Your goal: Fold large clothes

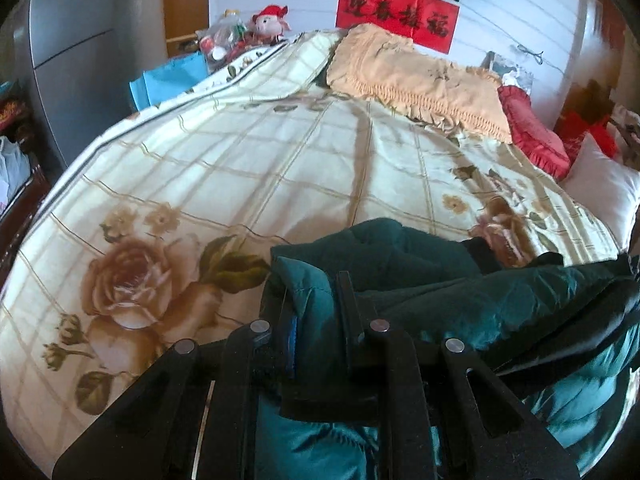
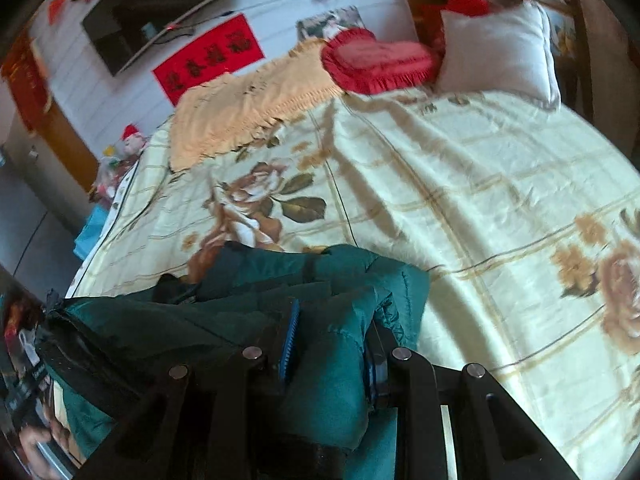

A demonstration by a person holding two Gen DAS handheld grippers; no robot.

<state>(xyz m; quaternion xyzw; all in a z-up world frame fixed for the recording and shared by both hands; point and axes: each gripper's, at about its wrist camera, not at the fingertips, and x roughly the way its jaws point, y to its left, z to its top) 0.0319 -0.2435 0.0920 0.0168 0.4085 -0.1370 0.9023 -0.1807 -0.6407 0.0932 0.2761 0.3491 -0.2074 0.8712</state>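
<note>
A dark green padded jacket (image 1: pixel 440 292) lies bunched at the near edge of the bed, over the floral bedspread (image 1: pixel 240 168). My left gripper (image 1: pixel 316 320) is shut on a fold of the jacket at its left end. In the right wrist view the same jacket (image 2: pixel 240 304) stretches off to the left, and my right gripper (image 2: pixel 332 344) is shut on a thick fold of it at its right end. The jacket's black lining shows between the two grips. Part of the jacket hangs below the grippers, out of view.
A cream floral bedspread (image 2: pixel 480 184) covers the bed. At its far end lie a fringed orange cover (image 1: pixel 416 80), a red heart cushion (image 1: pixel 532 132) and a white pillow (image 1: pixel 600 188). A plush toy (image 1: pixel 272 20) and clutter stand at the far left corner. A grey cabinet (image 1: pixel 68 52) stands left.
</note>
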